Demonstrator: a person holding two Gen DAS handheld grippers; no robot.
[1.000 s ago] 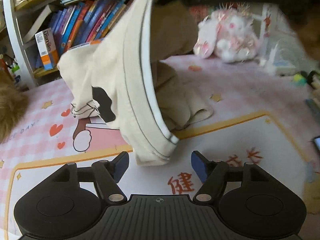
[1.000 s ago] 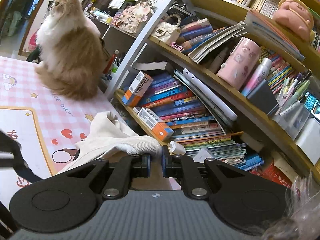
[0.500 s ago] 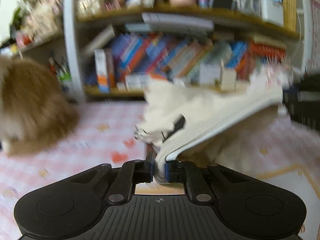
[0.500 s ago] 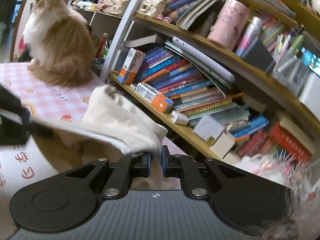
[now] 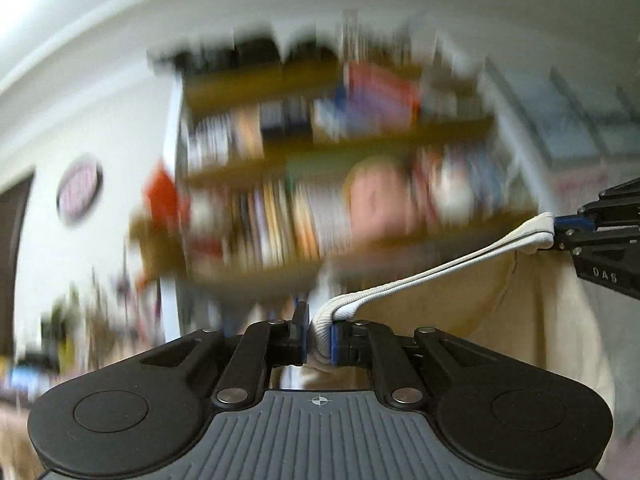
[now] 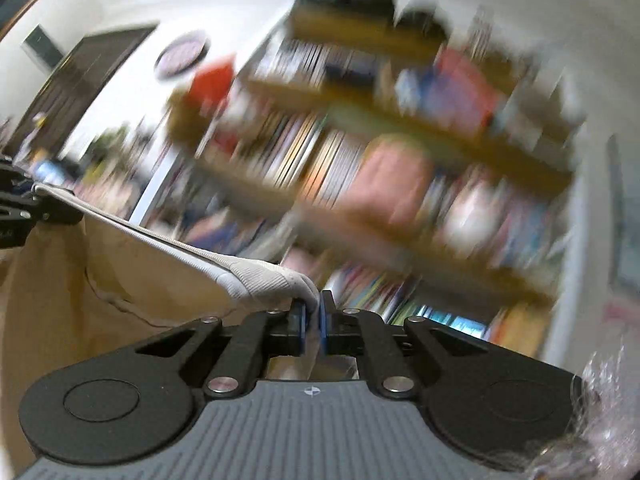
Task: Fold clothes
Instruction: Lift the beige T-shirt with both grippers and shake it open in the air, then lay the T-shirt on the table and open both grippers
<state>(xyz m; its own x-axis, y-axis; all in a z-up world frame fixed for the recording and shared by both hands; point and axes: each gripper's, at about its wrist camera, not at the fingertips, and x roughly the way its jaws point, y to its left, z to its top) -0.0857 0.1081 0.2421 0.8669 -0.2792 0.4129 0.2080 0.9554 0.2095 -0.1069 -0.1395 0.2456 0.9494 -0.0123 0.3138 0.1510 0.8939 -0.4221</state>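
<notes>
The cream garment (image 5: 460, 300) was found suspended between both grippers, its ribbed white hem (image 5: 420, 276) stretched taut. The left gripper (image 5: 319, 338) and right gripper (image 6: 313, 322) were each clamped on a hem corner. The fabric was judged soft, light and limp; the thicker ribbed edge was considered the securest hold.

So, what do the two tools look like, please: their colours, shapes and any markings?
Both look alike. The left tool has matte black linkage fingers with silver pivot pins, blue pads, two round black housings and a grey ribbed base with a small crosshair mark. The right tool shows the same build; seen from the left camera, its black side carries pale letters, roughly "DAS".
</notes>
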